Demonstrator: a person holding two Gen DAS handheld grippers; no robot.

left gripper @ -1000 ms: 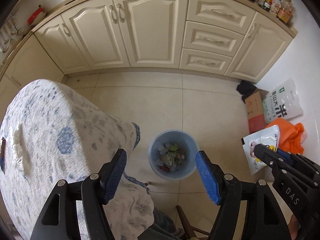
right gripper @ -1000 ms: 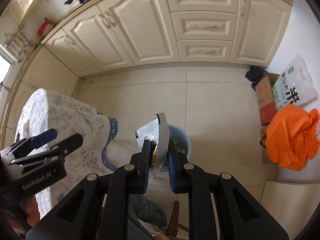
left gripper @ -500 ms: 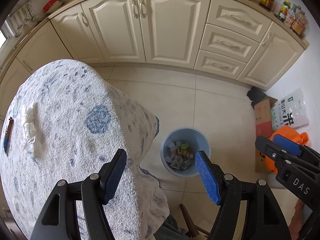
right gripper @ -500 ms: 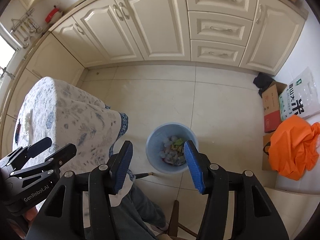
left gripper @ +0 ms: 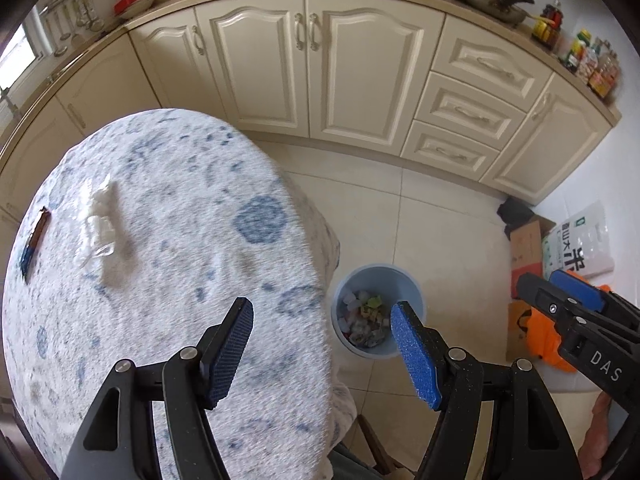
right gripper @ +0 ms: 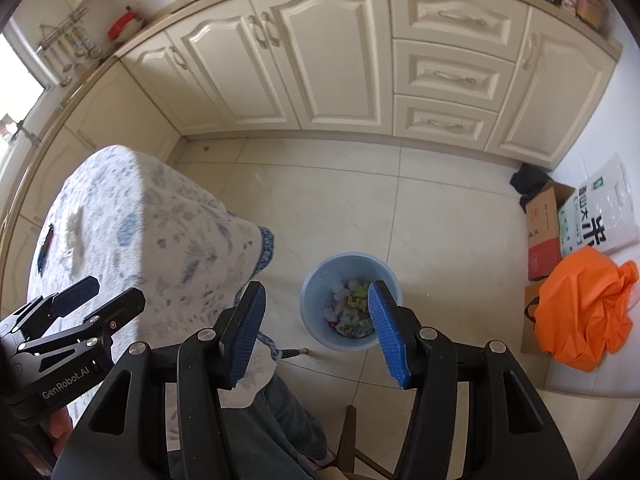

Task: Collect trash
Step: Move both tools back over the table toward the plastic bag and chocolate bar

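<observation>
Bin contents point(right gripper: 350, 312): too small to identify.
Counter bottles point(left gripper: 592, 64), upper right: blurred.
Dark wrapper point(left gripper: 35, 240), left: unreadable.

Blue-patterned clothed table point(left gripper: 168, 264) bearing clear plastic wrapper point(left gripper: 98, 226), dark snack bar point(left gripper: 35, 240), tiled floor point(right gripper: 340, 200) under blue bin point(right gripper: 316, 300)

Bright daylight from window point(right gripper: 20, 76) at left, strong fisheye bending + dark corners, slight blur on tablecloth point(left gripper: 168, 240)
</observation>
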